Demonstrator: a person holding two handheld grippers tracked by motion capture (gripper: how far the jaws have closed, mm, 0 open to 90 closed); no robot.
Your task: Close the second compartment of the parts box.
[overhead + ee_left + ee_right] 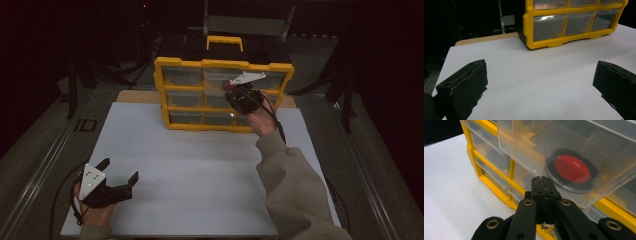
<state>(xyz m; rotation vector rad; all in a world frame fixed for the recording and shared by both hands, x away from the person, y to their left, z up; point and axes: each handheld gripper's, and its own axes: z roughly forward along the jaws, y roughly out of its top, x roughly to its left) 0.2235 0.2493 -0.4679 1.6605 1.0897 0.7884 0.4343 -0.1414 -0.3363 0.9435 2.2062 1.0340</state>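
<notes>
The yellow organiser point(222, 95) stands upright at the far edge of the white counter point(200, 170), its clear drawers facing the person. One clear drawer point(574, 162) in its upper right region is drawn partway out of the frame, and a round red-centred disc point(572, 169) with a dark rim lies flat on the drawer floor.

The right gripper point(541, 180) is at the front lip of that drawer. Its fingers point(537, 186) are fully closed, pad against pad, and appear to pinch the thin front edge of the drawer, though the contact itself is hard to confirm.

Procedure for the step in hand, judged as moving the drawer on its slide:
- Keep the pull or push straight along the slide. A sideways load is likely to jam the drawer in the yellow frame.
- Keep the drawer level so that the disc does not slip towards the lip.
- The organiser is free-standing and may shift on the counter, so apply force slowly.

The left gripper point(107, 182) rests low at the near left of the counter, well apart from the organiser. Its fingers point(464, 85) stand wide apart and hold nothing.

Limits of visibility:
- The scene is dim, and the contents of the other drawers cannot be made out.
- The rear of the organiser is hidden.
- The right gripper covers part of the drawer front in the high view.
</notes>
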